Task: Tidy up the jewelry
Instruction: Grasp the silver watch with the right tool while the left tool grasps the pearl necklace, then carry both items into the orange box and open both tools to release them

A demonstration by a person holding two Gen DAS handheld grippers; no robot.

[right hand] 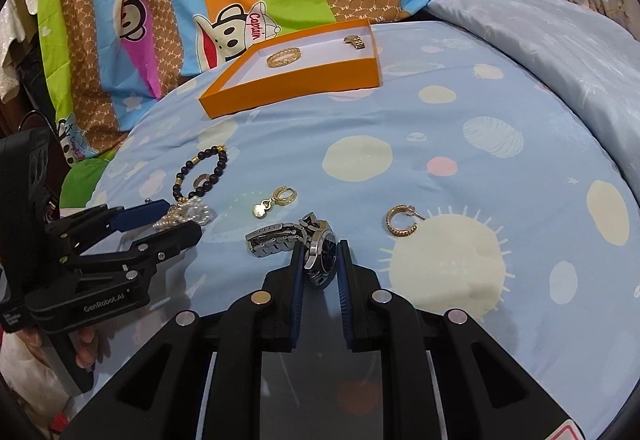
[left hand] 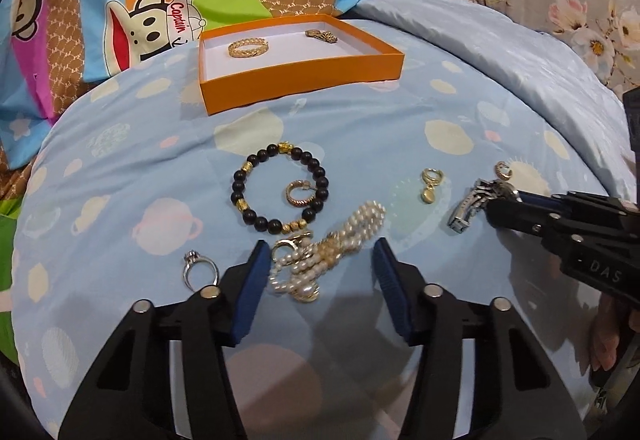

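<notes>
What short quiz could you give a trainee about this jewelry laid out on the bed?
1. True or false: the orange box is empty.
2. What do the right tongs clamp? A. the pearl strands B. the silver watch C. the silver ring
3. What lies inside the loop of the black bead bracelet?

Key: 1 false; 2 B; 3 a gold hoop earring.
</notes>
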